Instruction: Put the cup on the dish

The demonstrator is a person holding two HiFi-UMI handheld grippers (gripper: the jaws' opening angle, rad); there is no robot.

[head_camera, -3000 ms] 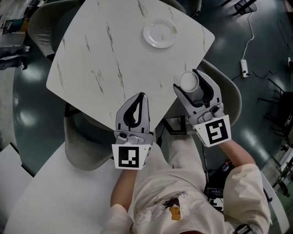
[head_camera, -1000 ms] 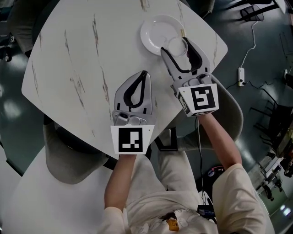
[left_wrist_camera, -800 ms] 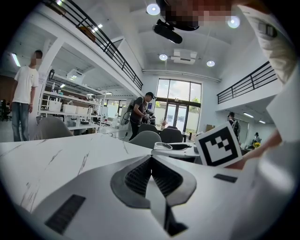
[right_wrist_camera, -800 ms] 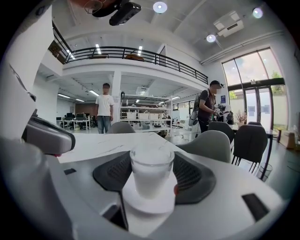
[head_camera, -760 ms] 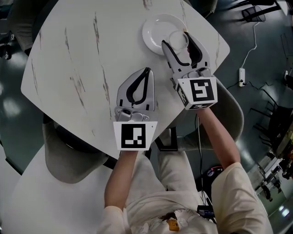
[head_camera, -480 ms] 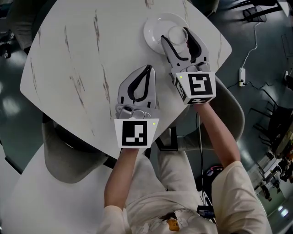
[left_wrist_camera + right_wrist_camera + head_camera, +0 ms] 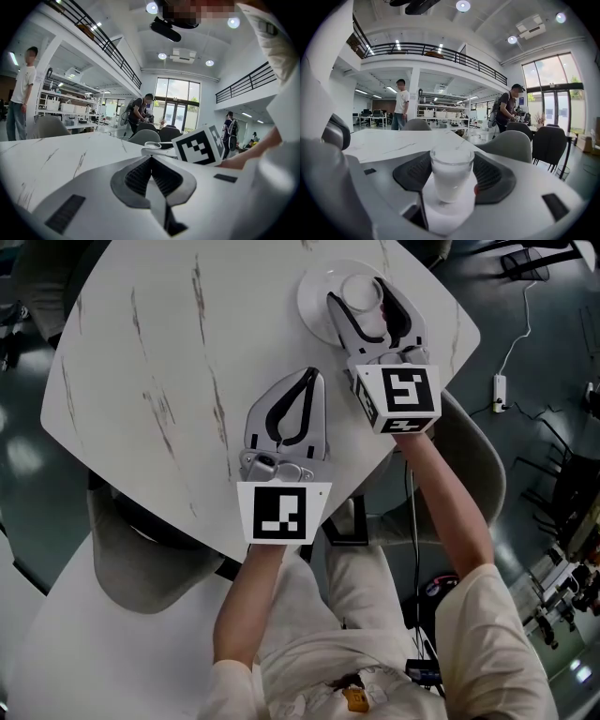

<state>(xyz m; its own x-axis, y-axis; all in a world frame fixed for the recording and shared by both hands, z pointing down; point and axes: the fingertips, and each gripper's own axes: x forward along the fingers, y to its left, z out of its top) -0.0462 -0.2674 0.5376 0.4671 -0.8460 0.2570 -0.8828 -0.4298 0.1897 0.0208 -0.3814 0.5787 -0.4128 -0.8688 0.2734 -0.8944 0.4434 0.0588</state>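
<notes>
Tabletop [image 7: 141, 352]: white marble, bare across L and centre, so ample free room there. Dish [image 7: 317, 285] sits by the far R corner, close to the R edge. Grey chair [image 7: 473, 460] is tucked under the near R edge.

Vs 3 s ago: the cup was then held off the tabletop, beyond the near R edge, and the dish was bare. 1 s ago it was over the dish's near rim. It is now nearer dish centre.

Cup [image 7: 362, 294]: white, upright, over the dish, base down at dish surface per R gripper view; contact not confirmed. R gripper [image 7: 354, 287]: jaws set wide, pads against both sides of the cup, gripping it.

L gripper [image 7: 312, 377]: jaws together, nothing between them, over the tabletop by the near R edge, well apart from the dish.
</notes>
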